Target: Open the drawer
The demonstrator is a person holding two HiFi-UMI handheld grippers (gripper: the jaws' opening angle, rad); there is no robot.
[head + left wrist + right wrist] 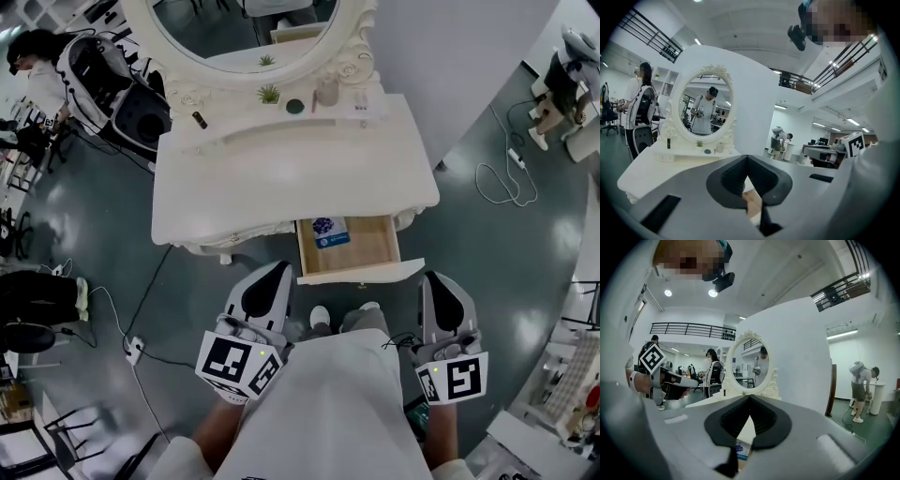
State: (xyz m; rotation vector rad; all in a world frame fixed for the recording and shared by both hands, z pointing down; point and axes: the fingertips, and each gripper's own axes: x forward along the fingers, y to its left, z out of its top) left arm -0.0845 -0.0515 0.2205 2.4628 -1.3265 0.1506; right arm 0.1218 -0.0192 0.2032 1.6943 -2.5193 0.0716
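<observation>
A white dressing table [281, 178] with an ornate oval mirror [246, 37] stands on a glossy grey floor [469, 253] against a plain white partition wall [459, 56]. To its far left is a black office chair [141, 117]. Loose cables [502, 183] trail across the floor to the right and a power strip [134, 349] lies near left. Round ceiling lights [712, 293] shine overhead, and a dark-railed balcony [689, 329] runs along the white hall's far wall.

Oval mirror [234, 28], small plant [269, 93], black chair [131, 108]
</observation>
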